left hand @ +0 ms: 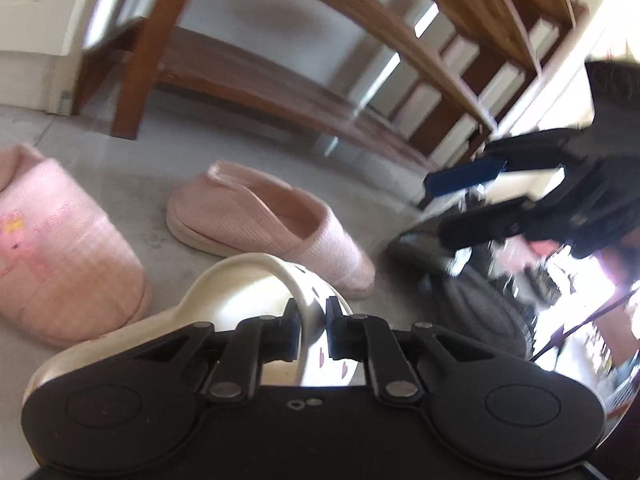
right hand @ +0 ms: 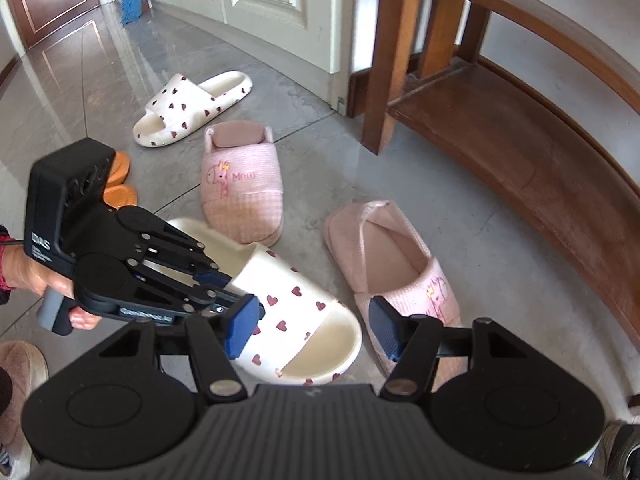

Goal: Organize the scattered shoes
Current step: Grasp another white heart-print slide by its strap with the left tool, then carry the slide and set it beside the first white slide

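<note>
- The near heart slide (right hand: 296, 312) lies on the floor, the left gripper (left hand: 313, 322) clamped on its strap.
- Right gripper (right hand: 312, 330) hovers open and empty above it.
- Its mate (right hand: 192, 108), two pink slippers (right hand: 240, 188) and orange ones (right hand: 120, 184) lie scattered; nothing is shelved yet.
- The rack (right hand: 520, 152) seems bare, and a pink slipper (right hand: 400, 276) lies in the way.

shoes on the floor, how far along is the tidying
Done: nothing looks put away yet; the wooden rack's lower shelf shows no shoes.
In hand: the left tongs are shut on the strap of the near white heart-print slide; the right tongs are open above it.
Left: the other heart-print slide, two pink slippers and the orange slippers lie scattered on the floor.
</note>
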A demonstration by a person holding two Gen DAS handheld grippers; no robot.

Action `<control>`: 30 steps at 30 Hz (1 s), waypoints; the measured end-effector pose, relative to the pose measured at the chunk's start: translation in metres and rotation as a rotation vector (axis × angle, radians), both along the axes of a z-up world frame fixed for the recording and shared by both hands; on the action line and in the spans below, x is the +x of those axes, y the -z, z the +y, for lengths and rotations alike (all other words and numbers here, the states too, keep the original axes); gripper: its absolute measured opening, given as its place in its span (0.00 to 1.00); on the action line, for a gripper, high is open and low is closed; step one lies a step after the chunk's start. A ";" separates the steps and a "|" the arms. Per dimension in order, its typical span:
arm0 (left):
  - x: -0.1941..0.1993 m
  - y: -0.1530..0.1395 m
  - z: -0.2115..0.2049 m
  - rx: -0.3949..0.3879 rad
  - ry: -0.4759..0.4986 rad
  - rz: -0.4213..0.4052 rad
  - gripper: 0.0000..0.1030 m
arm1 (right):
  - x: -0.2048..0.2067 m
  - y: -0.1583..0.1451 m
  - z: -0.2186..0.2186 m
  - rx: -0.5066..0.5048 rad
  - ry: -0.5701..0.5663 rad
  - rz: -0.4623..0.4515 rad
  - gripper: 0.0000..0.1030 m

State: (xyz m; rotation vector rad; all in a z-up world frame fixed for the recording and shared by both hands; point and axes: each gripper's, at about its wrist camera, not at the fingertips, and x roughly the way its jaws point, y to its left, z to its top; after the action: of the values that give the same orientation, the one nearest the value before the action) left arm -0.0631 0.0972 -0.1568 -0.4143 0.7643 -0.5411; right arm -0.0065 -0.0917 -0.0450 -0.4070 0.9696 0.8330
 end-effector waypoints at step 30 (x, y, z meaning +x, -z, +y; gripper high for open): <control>-0.092 -0.070 0.369 0.424 -0.383 0.073 0.10 | -0.036 0.016 0.285 0.135 -0.279 0.160 0.63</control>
State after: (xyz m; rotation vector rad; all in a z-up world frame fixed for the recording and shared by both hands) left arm -0.1546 0.4659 -0.0870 -0.1774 0.8215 -0.0003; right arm -0.0428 0.1935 -0.0612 -0.3676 1.0106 1.1920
